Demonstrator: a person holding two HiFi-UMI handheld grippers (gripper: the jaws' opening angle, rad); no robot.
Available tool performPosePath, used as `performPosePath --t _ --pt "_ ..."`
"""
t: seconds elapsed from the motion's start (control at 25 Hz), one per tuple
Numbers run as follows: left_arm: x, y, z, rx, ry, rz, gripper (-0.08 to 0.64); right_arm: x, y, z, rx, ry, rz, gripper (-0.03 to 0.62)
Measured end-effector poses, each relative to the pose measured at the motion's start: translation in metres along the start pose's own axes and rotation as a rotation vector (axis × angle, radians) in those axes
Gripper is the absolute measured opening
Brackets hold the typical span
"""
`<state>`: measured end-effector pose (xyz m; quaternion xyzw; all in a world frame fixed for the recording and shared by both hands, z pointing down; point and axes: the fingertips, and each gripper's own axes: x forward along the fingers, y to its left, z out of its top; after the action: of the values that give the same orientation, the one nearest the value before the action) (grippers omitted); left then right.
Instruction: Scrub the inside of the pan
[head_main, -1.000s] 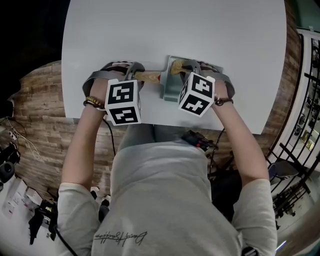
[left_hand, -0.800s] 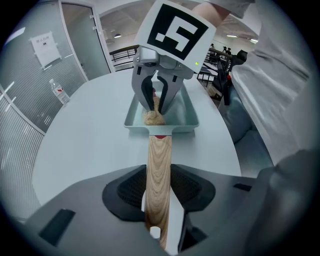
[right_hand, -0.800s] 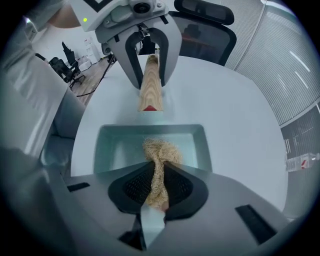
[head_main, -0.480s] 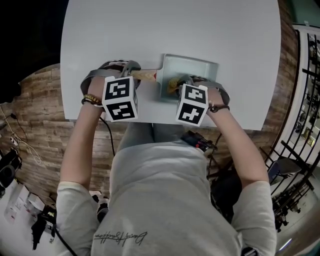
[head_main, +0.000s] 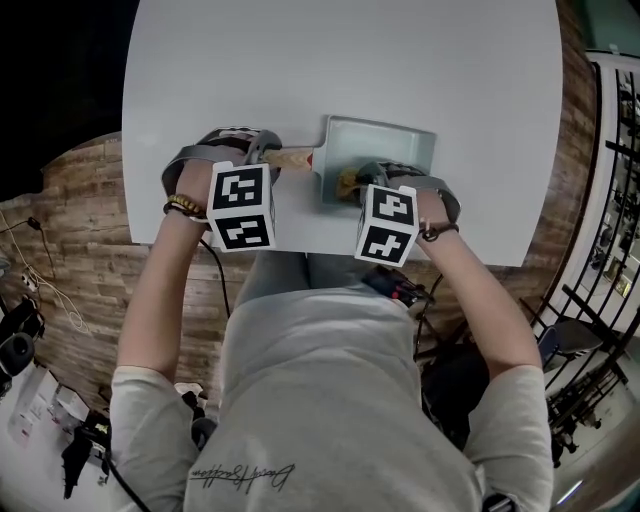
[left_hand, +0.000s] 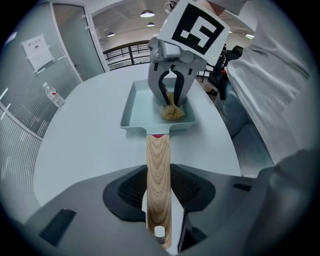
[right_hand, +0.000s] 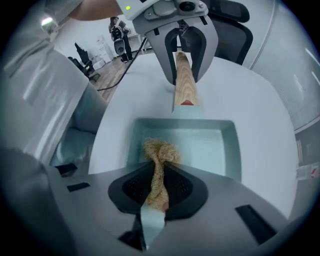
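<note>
Rectangular pan (right_hand: 207, 145) sits flat on white table (head_main: 300, 60), close to person's edge. Left gripper (left_hand: 159, 200) clamped on wooden handle (left_hand: 159, 165). Right gripper (right_hand: 157, 187) points down, jaws pinching tan fibre scrubber (right_hand: 159, 150) — wad rests on pan floor, near-side corner by handle.

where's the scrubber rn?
Head view: the scrubber sits in the lower-left corner of the pan, near the wooden handle, clamped in the right gripper.

The right hand-held gripper (right_hand: 157, 192) pinches a tan fibrous scrubbing wad (right_hand: 159, 155), its end touching the pale teal rectangular pan (right_hand: 220, 145) at its near-left floor.
</note>
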<state>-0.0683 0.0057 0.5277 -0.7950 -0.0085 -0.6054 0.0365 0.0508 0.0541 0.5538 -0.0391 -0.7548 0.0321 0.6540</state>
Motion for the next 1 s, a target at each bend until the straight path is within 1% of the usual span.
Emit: performPosePath --t 0.08,0.16,0.32,0.44,0.72,0.88,1.0 --pt "0.0 -0.001 0.0 0.018 0.007 -0.001 0.152 0.0 -0.016 -0.003 -0.018 0.008 -0.08 0.069" --pt "-0.001 -0.002 0.001 0.024 0.011 0.001 0.152 -0.001 -0.033 -0.005 -0.012 0.016 -0.134 0.071" --pt "-0.001 -0.004 0.001 0.023 0.012 -0.001 0.151 -0.004 -0.066 -0.008 0.006 0.033 -0.224 0.071" --pt "-0.001 -0.004 0.001 0.022 0.012 0.0 0.152 -0.005 -0.081 -0.01 0.01 0.04 -0.276 0.072" --pt "0.0 -0.001 -0.001 -0.014 0.017 0.008 0.152 -0.005 -0.085 -0.009 0.013 0.027 -0.312 0.069" --pt "0.001 0.001 -0.002 -0.021 0.017 0.013 0.152 -0.004 -0.073 -0.011 0.031 0.025 -0.281 0.069" --pt "0.0 0.002 -0.002 -0.022 0.02 0.012 0.152 -0.004 -0.057 -0.013 0.025 0.027 -0.243 0.069"
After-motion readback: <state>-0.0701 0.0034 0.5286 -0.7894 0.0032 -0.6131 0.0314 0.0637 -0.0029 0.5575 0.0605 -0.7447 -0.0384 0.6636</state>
